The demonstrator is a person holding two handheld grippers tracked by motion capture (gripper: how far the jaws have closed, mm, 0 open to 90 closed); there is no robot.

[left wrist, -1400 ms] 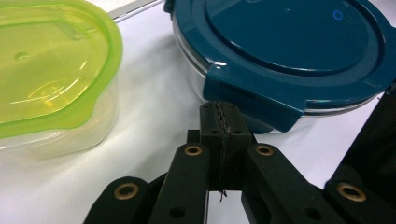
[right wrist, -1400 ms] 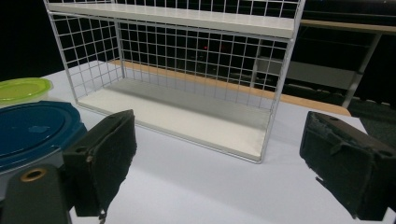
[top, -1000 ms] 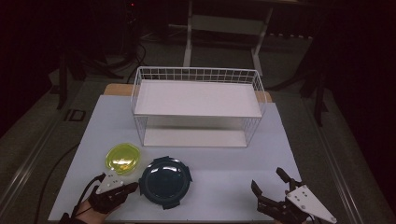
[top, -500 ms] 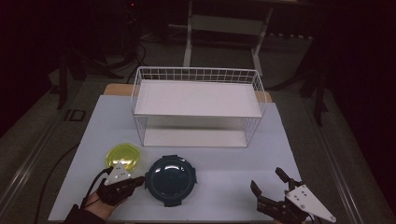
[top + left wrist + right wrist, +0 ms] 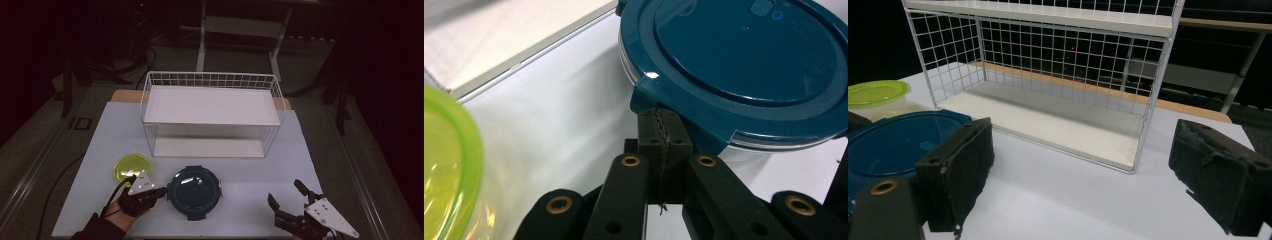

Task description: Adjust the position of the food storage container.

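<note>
High view shows your left gripper (image 5: 159, 192) at the near left of the desk (image 5: 100, 145), its tips touching the left edge of the blue round box (image 5: 194, 192). Your hand (image 5: 117, 212) hides most of it. From the left gripper view, the jaws are shut tight together under a side tab of the blue lid; you cannot tell if they pinch the tab or only touch it. The box sits flat, lid up. It is round, so it has no long side. Part of the green box (image 5: 129, 167) is cut off there. Your right gripper (image 5: 290, 196) is wide open and holds nothing, near the white wire rack (image 5: 210, 105).
</note>
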